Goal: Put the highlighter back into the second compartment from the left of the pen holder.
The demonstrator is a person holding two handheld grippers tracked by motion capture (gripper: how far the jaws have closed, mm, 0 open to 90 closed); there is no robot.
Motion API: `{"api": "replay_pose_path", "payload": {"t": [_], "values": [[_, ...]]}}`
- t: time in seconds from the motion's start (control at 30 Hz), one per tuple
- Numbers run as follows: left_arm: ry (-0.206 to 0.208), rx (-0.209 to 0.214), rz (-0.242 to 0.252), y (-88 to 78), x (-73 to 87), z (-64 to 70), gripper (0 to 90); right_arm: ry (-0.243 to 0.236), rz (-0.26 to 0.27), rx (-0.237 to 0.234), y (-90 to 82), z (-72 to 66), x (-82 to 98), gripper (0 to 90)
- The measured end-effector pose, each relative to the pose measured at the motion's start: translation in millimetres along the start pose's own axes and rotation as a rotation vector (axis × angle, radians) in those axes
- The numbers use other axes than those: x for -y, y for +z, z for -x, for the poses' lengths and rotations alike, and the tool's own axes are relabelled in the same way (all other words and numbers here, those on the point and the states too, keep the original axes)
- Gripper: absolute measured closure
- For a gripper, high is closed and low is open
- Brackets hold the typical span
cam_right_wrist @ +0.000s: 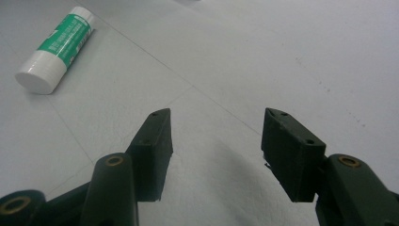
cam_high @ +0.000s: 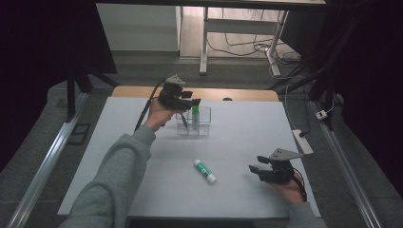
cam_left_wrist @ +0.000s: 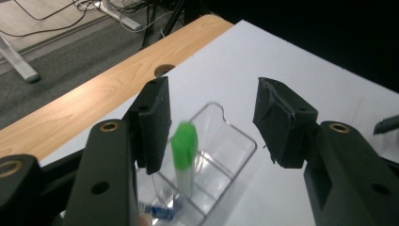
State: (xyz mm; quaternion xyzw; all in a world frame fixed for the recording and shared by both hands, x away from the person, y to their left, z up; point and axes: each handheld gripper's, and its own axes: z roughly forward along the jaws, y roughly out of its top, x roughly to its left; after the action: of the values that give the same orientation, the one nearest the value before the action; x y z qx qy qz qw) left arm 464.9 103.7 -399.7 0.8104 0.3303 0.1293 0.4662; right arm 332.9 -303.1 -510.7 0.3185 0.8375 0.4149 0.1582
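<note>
A clear divided holder stands at the back of the white table. A green-capped pen stands upright in it, and a blue-tipped pen leans in a neighbouring cell. My left gripper hovers just above the holder, open, with the green cap close by its left jaw and apart from the pads. A green-and-white glue stick lies flat near the table's middle. My right gripper rests low at the front right, open and holding nothing.
A wooden desk edge with a cable hole runs behind the white sheet. A power strip lies at the table's right edge. Desk legs and cables stand on the floor beyond.
</note>
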Motion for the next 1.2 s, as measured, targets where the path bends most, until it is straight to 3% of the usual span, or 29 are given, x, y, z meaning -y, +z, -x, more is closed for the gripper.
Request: {"api": "replay_pose_path", "payload": {"t": [0.23, 0.47, 0.83, 0.97, 1.2], "values": [[0.047, 0.007, -0.025, -19.2, 19.2, 12.3, 45.2, 0.001, 0.002, 0.005, -1.1, -0.1, -0.2, 42.7], [0.055, 0.006, -0.038, -38.4, 41.8, 21.3, 43.7, 0.002, 0.003, 0.005, -1.3, 0.0, -0.5, 42.6], [0.017, -0.016, -0.025, -69.6, 75.8, 21.1, 42.1, 0.01, 0.006, 0.025, -2.9, 1.4, -0.5, 42.6], [-0.008, -0.034, -0.036, -78.6, 90.8, 21.8, 41.3, 0.01, 0.007, 0.026, -2.9, 1.4, -0.5, 42.6], [-0.008, -0.06, -0.063, -90.3, 116.9, 30.3, 38.9, 0.007, 0.008, 0.015, -2.3, -0.1, -1.0, 42.5]]}}
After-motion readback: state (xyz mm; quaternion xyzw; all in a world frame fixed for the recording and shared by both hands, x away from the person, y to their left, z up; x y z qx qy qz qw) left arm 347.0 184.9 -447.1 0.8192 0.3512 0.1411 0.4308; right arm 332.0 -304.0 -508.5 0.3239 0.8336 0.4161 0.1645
